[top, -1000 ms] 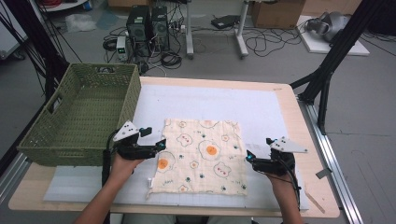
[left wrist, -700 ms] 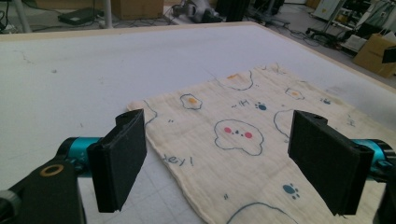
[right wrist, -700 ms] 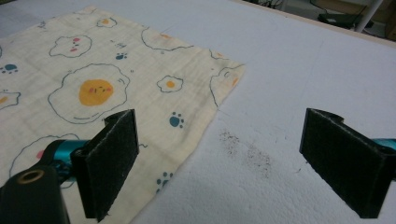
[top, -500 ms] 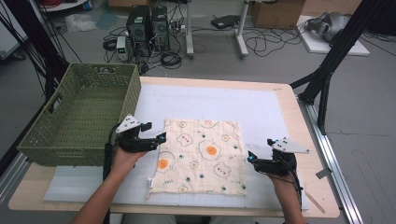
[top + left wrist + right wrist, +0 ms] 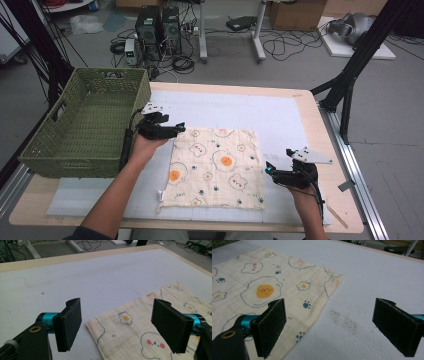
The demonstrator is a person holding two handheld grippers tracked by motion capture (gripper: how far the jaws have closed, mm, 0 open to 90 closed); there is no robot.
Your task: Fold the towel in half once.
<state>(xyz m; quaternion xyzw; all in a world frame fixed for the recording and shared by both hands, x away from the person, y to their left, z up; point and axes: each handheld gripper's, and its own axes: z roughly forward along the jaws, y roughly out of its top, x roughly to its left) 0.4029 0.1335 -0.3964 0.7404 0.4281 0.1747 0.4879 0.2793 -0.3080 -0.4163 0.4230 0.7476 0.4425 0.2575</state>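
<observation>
A cream cloth (image 5: 215, 167) printed with fried eggs and paw marks lies flat on the white mat (image 5: 240, 110). My left gripper (image 5: 179, 128) hovers at the cloth's far left corner, beside the basket. In the left gripper view that cloth corner (image 5: 100, 327) lies low between the wide-apart jaws of the left gripper (image 5: 117, 303). They have just been closing a little, and the pads touch nothing. My right gripper (image 5: 268, 167) rests at the cloth's right edge. In the right gripper view the right gripper (image 5: 329, 303) stands open over bare mat, with the cloth (image 5: 262, 285) by its left pad.
A green woven basket (image 5: 110, 72) stands at the table's left edge, right beside my left hand. The mat covers most of the wooden table (image 5: 310, 100). Dark specks (image 5: 344, 320) mark the mat near the right gripper. Computers, cables and black frame legs fill the floor beyond.
My left gripper has moved away from the person along the cloth's left edge to its far left corner. The right gripper and the cloth have stayed put.
</observation>
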